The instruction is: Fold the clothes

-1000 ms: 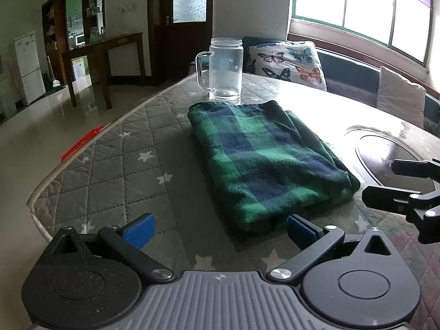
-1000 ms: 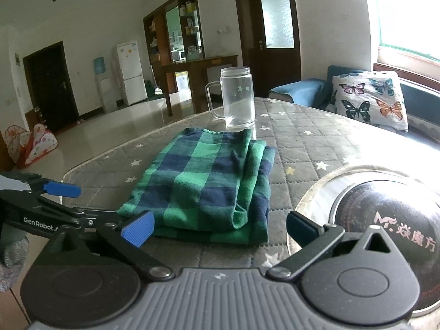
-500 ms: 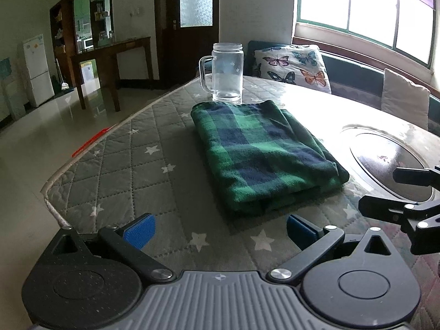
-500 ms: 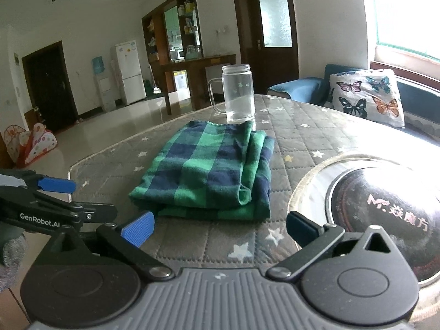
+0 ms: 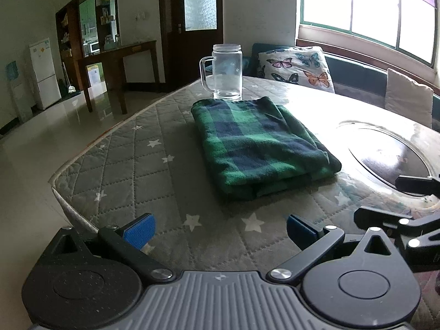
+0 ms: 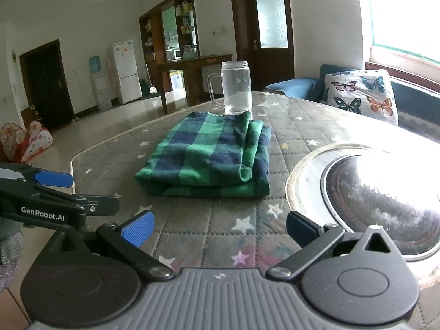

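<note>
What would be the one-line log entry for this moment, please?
cloth: folded, flat on table | mug: upright behind cloth | left gripper: open, empty | right gripper: open, empty | contact with cloth: none

Bright window point(image 5: 368, 11) w/ butterfly cushion point(image 5: 297, 64) below, dark wood door point(image 6: 271, 27), white fridge point(image 6: 125, 71), glossy floor point(image 5: 41, 137).

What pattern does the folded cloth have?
The folded cloth is green and navy plaid, clearest in the right wrist view.
</note>
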Tool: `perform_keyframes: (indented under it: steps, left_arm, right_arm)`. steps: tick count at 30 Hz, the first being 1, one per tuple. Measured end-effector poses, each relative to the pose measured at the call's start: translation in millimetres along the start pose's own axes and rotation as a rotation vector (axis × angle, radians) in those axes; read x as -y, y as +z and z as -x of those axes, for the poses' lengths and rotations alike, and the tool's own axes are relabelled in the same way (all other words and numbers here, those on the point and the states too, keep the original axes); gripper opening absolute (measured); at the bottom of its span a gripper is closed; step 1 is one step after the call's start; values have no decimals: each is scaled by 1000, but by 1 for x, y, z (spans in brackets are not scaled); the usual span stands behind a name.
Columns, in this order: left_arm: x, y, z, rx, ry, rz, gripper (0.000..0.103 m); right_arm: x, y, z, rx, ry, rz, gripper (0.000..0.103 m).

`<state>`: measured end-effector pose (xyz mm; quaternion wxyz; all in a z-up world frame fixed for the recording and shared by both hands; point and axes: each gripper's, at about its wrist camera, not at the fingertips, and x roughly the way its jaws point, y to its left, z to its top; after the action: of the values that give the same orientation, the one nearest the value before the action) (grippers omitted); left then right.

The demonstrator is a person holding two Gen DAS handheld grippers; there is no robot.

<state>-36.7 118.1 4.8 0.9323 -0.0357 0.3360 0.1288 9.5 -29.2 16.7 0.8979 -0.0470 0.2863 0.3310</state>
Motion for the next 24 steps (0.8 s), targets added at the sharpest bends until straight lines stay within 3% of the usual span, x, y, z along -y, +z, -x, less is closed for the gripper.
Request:
perform_keyframes:
  steps: [24]
  left_arm:
    - [16,-10,3,0,-23,-22,103]
  right_arm:
    - [0,-16,19,-1,-44,-16,103]
